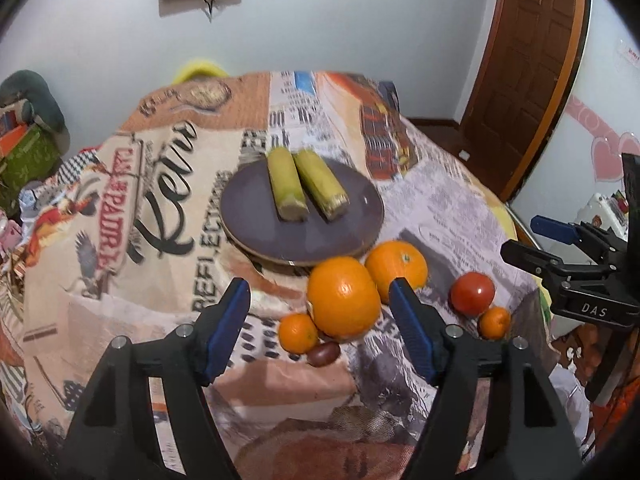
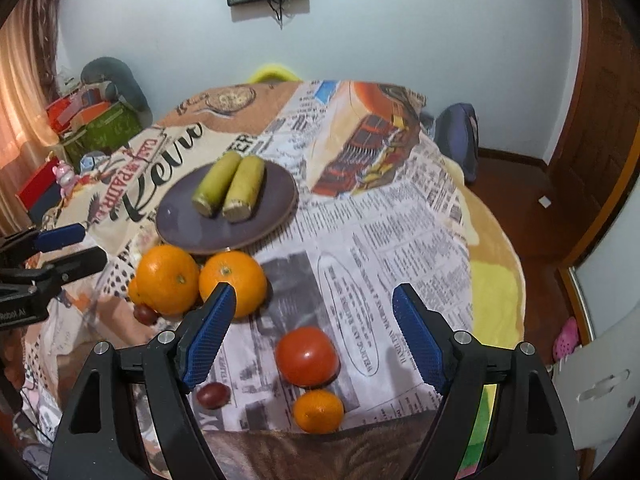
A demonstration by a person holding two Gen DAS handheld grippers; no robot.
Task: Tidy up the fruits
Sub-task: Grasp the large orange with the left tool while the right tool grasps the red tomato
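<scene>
A dark purple plate [image 1: 332, 236] [image 2: 180, 228] holds two yellow-green cane pieces [image 1: 306, 182] [image 2: 230, 184]. In front of it lie two big oranges [image 1: 344, 296] [image 1: 396, 266] [image 2: 168, 278] [image 2: 234, 278], a small mandarin [image 1: 298, 332] and a dark red date [image 1: 323, 354]. A red tomato [image 1: 472, 293] [image 2: 307, 356], a second mandarin [image 1: 495, 322] [image 2: 319, 411] and another date [image 2: 214, 395] lie to the right. My left gripper [image 1: 320, 304] is open and empty above the near orange. My right gripper [image 2: 314, 312] is open and empty above the tomato.
The round table wears a printed newspaper-pattern cloth [image 2: 380, 220]. Boxes and clutter [image 2: 92, 128] stand at the left behind the table. A wooden door [image 1: 532, 68] is at the right. A yellow chair back [image 2: 274, 73] shows past the far edge.
</scene>
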